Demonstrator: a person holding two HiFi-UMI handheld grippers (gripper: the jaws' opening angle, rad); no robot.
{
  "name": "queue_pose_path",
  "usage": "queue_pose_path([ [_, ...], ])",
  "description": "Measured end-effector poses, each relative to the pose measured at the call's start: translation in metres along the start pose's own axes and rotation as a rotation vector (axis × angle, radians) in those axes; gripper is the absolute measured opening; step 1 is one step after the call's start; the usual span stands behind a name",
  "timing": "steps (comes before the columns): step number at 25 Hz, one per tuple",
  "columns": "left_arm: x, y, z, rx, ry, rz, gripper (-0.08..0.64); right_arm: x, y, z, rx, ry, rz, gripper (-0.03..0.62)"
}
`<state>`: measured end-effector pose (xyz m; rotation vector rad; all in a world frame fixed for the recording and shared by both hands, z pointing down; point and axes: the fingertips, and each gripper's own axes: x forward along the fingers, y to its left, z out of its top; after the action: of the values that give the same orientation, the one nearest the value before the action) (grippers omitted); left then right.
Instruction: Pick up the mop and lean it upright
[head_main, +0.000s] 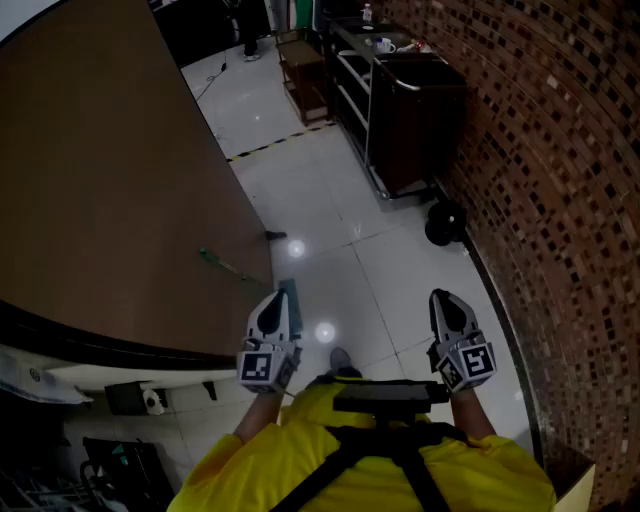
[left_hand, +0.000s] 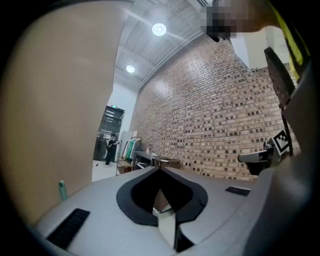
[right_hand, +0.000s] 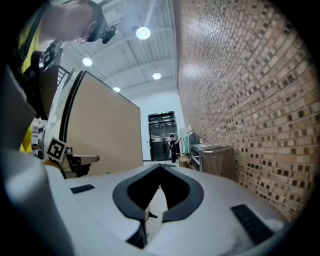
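The mop has a thin pole (head_main: 238, 269) with a green grip (head_main: 205, 254) that rests against the brown partition. Its flat teal head (head_main: 290, 297) sits on the white floor, partly hidden behind my left gripper (head_main: 272, 303). The green grip (left_hand: 62, 190) also shows low on the partition in the left gripper view. Both grippers are held low in front of the person in yellow, apart from the mop. My left gripper (left_hand: 160, 169) is shut and holds nothing. My right gripper (head_main: 447, 300) is also shut and empty, its tips (right_hand: 161, 166) meeting.
A brick wall (head_main: 560, 150) runs along the right. A dark metal cart (head_main: 410, 110) stands against it, with a black round object (head_main: 445, 222) on the floor beside it. The brown partition (head_main: 110, 170) fills the left. Yellow-black tape (head_main: 280, 140) crosses the floor. A distant person (right_hand: 174, 144) stands at the doors.
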<state>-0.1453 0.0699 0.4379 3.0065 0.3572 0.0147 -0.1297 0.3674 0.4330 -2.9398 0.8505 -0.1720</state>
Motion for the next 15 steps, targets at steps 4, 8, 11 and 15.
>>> queue_pose_path([
  [4, 0.076, 0.042, 0.004, 0.022, 0.006, 0.004, 0.005, 0.079, -0.034, 0.009, 0.065, -0.019, -0.042, 0.006],
  [8, 0.124, 0.069, 0.002, -0.021, 0.011, 0.026, 0.005, 0.140, -0.046, 0.009, 0.003, 0.016, 0.002, 0.006],
  [11, 0.155, 0.095, -0.010, -0.008, 0.054, 0.102, 0.005, 0.200, -0.072, -0.005, -0.004, 0.085, 0.057, 0.006],
  [15, 0.185, 0.155, -0.002, -0.017, 0.041, 0.310, 0.005, 0.323, -0.085, 0.001, -0.081, 0.117, 0.218, 0.006],
])
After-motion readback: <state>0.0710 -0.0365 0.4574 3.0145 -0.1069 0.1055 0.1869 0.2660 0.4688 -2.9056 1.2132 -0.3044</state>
